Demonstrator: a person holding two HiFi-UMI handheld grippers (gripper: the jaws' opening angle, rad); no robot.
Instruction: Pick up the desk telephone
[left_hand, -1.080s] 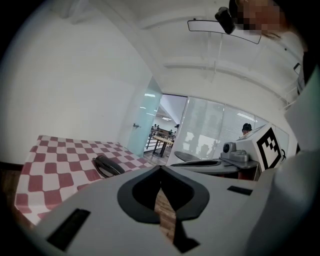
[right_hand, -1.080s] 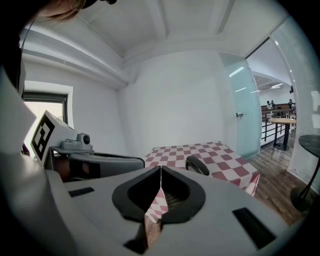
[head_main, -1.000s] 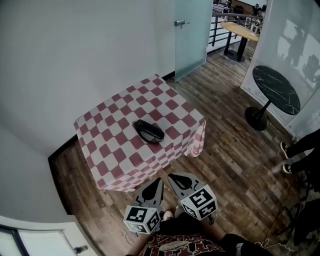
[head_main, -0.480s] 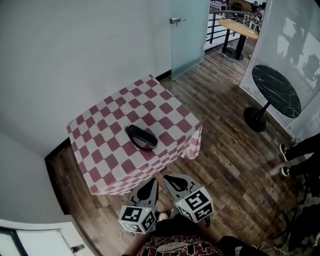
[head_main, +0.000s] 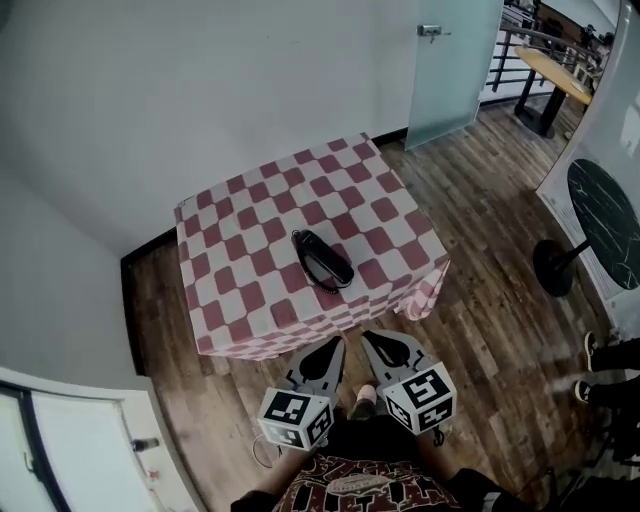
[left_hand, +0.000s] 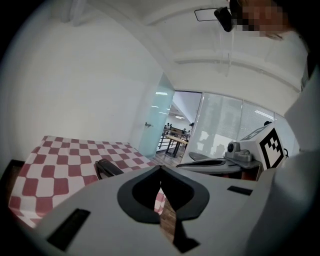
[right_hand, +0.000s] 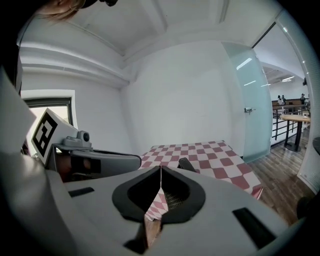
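Observation:
A black desk telephone (head_main: 323, 259) lies near the middle of a table with a red-and-white checked cloth (head_main: 240, 210). Both grippers hang side by side short of the table's near edge, over the wooden floor. My left gripper (head_main: 333, 345) is shut and holds nothing; my right gripper (head_main: 372, 340) is shut and holds nothing too. From the left gripper view the telephone (left_hand: 108, 167) shows just beyond the jaws, with the cloth (left_hand: 55, 160) spread to its left. In the right gripper view only the top of the telephone (right_hand: 186, 164) rises above the jaws.
White walls close the table in at the back and left. A frosted glass door (head_main: 452, 70) stands at the back right. A round dark pedestal table (head_main: 605, 215) is at the right, and a person's shoes (head_main: 597, 370) show at the right edge.
The table and telephone have shifted right and nearer in the head view as I move with both grippers toward the table. Both grippers stay shut.

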